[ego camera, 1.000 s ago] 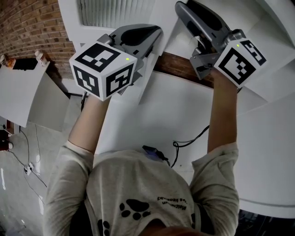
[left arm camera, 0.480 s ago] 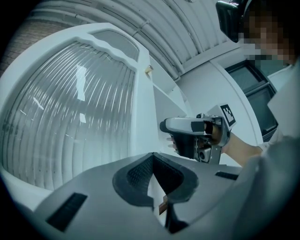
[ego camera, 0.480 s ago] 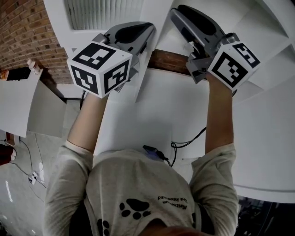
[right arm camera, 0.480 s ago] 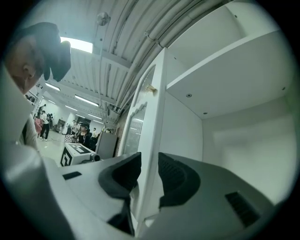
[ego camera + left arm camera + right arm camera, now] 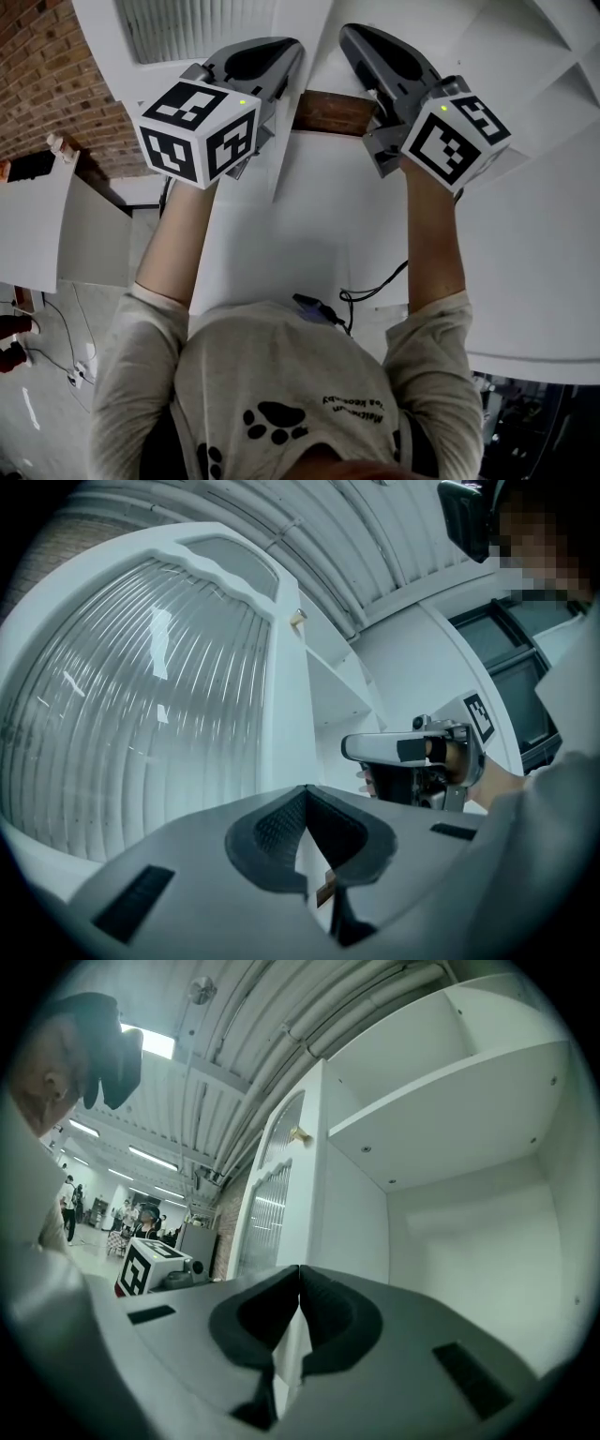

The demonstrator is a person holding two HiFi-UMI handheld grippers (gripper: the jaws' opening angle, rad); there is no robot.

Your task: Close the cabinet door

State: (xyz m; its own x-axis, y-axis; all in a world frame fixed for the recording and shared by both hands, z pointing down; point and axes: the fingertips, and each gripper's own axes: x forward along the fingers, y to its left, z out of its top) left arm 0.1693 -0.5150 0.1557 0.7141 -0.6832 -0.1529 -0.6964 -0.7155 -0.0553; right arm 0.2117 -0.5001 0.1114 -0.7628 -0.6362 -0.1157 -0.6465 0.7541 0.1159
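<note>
The white cabinet door (image 5: 159, 696) with ribbed glass stands open, its small knob (image 5: 298, 619) on the front edge. My left gripper (image 5: 305, 789) is shut and empty, pointing at the door's edge (image 5: 281, 141). My right gripper (image 5: 299, 1269) has just been closing; its jaws now meet with nothing between them. It points into the open cabinet, past the door's edge (image 5: 281, 1194) and below a white shelf (image 5: 441, 1101). In the head view the left gripper (image 5: 289, 54) and right gripper (image 5: 349, 36) sit side by side in front of the cabinet.
A white counter (image 5: 319, 216) lies below my arms, with a dark wooden strip (image 5: 328, 112) at its far edge and a black cable (image 5: 375, 286) trailing off it. A brick wall (image 5: 47, 84) and white boxes (image 5: 47, 225) are at the left.
In the head view both grippers have drifted slightly up and to the left. The right gripper has turned a little.
</note>
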